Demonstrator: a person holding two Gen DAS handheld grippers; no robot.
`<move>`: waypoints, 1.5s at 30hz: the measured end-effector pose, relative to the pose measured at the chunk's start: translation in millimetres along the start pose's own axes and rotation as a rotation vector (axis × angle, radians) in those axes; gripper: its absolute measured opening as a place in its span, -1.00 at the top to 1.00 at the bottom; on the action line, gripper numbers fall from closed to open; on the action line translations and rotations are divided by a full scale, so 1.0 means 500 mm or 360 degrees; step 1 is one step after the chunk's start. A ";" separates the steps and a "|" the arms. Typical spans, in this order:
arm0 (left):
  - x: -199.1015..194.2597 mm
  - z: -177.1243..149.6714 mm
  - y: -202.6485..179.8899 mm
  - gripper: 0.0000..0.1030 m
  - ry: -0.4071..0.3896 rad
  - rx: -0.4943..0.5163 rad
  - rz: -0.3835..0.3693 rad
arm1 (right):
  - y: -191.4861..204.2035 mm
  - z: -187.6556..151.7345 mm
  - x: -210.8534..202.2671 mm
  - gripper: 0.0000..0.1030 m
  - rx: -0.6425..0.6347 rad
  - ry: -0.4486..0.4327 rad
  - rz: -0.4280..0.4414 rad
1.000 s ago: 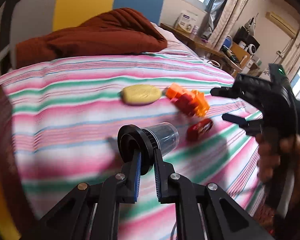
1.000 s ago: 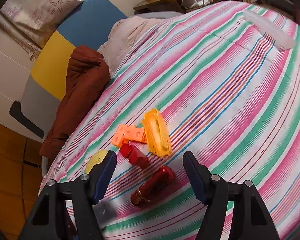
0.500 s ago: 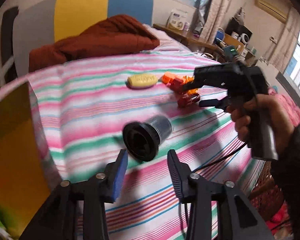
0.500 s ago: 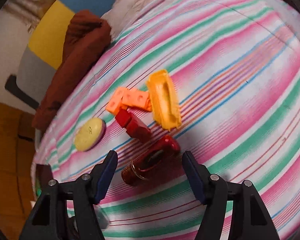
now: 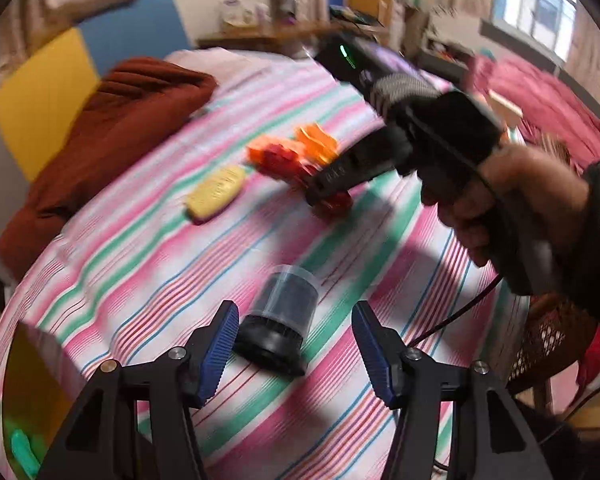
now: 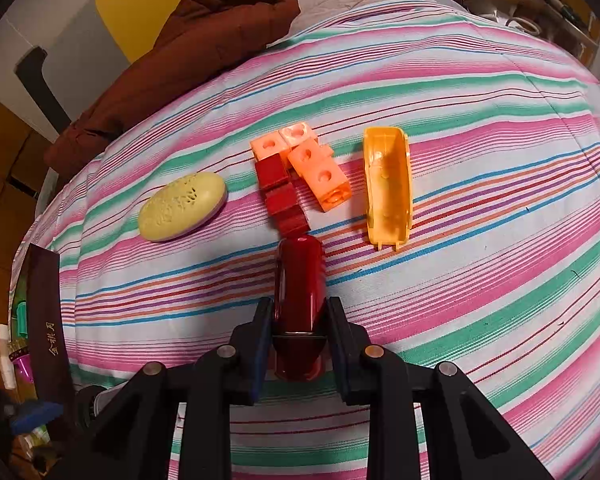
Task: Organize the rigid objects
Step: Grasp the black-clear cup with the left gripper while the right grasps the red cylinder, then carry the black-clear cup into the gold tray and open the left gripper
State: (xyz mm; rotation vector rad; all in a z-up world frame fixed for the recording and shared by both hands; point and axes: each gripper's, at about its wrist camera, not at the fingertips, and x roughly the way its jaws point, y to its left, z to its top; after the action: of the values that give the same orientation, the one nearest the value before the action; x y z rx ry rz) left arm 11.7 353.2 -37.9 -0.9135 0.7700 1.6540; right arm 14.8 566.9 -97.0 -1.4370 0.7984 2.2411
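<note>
Bedspread (image 6: 460, 92) striped pink/green, cluttered room behind.

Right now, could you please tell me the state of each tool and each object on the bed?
Left tool: jaws opening, empty.
Right tool: shut on the red bottle.
Black-capped jar: on its side, released.
Yellow soap: lying flat.
Orange tray: hollow side up.
Blocks: clustered, loose.
</note>
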 end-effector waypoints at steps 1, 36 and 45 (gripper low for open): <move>0.016 0.002 0.000 -0.16 0.0036 0.0025 -0.0009 | 0.001 0.002 0.001 0.47 -0.0002 0.0001 -0.0002; -0.037 -0.153 0.009 0.16 -0.0216 -0.0576 0.0271 | 0.081 -0.026 -0.001 0.48 -0.0290 -0.0080 -0.0071; -0.113 -0.196 0.015 0.16 -0.0351 -0.0722 0.0243 | 0.141 -0.053 0.022 0.48 -0.0524 -0.0031 0.0120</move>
State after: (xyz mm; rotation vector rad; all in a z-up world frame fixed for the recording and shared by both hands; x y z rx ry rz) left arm 32.3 241.5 -37.8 -0.9756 0.3221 2.0725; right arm -11.5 495.3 -97.0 -1.5451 0.5002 2.5308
